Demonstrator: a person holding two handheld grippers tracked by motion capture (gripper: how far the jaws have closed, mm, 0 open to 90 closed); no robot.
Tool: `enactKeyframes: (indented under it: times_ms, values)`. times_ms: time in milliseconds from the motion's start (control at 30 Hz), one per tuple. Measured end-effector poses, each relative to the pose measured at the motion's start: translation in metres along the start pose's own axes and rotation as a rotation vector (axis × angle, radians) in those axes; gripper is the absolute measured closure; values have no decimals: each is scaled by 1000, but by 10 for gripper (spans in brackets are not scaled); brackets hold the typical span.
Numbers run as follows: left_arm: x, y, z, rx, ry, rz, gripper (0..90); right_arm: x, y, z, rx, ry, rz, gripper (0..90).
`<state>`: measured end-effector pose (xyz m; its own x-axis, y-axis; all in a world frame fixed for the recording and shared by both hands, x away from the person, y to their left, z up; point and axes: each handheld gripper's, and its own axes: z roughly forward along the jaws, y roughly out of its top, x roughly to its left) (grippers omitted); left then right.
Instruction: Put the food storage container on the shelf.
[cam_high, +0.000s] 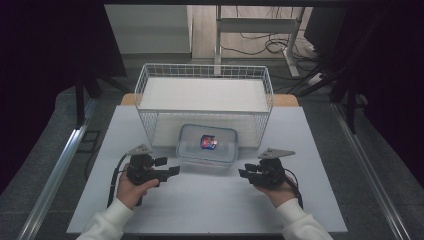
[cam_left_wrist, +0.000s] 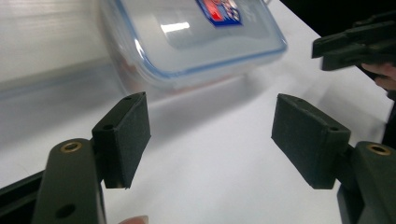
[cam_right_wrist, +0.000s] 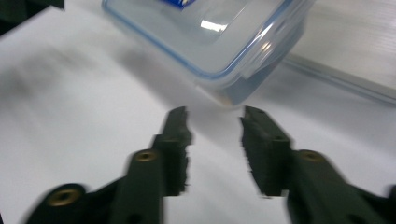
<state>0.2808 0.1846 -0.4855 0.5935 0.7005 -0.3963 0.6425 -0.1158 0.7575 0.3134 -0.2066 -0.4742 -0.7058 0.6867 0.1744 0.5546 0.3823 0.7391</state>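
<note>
A clear plastic container (cam_high: 207, 145) with a blue-sealed lid and a red and blue label sits on the white tabletop (cam_high: 210, 205), just in front of a wire basket. My left gripper (cam_high: 167, 167) is near the container's left front corner, apart from it. In the left gripper view its jaws (cam_left_wrist: 210, 135) stand wide open over bare table, with the container (cam_left_wrist: 187, 37) ahead. My right gripper (cam_high: 245, 172) is off the container's right front corner. Its jaws (cam_right_wrist: 215, 126) stand a narrow gap apart with nothing between them, and the container's corner (cam_right_wrist: 210, 32) lies just beyond.
A white wire basket (cam_high: 205, 72) with a white liner stands behind the container at the table's far side. The right gripper (cam_left_wrist: 355, 44) shows at the upper right of the left gripper view. Dark floor, rails and a desk frame surround the table.
</note>
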Motion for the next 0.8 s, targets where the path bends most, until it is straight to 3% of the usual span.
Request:
enactKeyframes:
  times_ms: [133, 200, 300, 367, 567, 800]
  values:
    - [-7, -9, -7, 14, -3, 12, 267, 6, -1, 6, 35, 32, -26, 854]
    - [-9, -13, -9, 22, 4, 21, 267, 11, -1, 11, 49, 41, -45, 882]
    - [-14, -16, -11, 43, 28, 57, 266, 17, 0, 18, 66, 44, -65, 885]
    - [-16, -17, -11, 55, 23, 80, 263, 23, 3, 24, 71, 37, -92, 885]
    - [-16, -17, -8, 78, 7, 83, 254, 35, 13, 45, 87, 17, -155, 886]
    - [-16, -17, -6, 87, 22, 88, 254, 39, 22, 70, 107, -5, -180, 886]
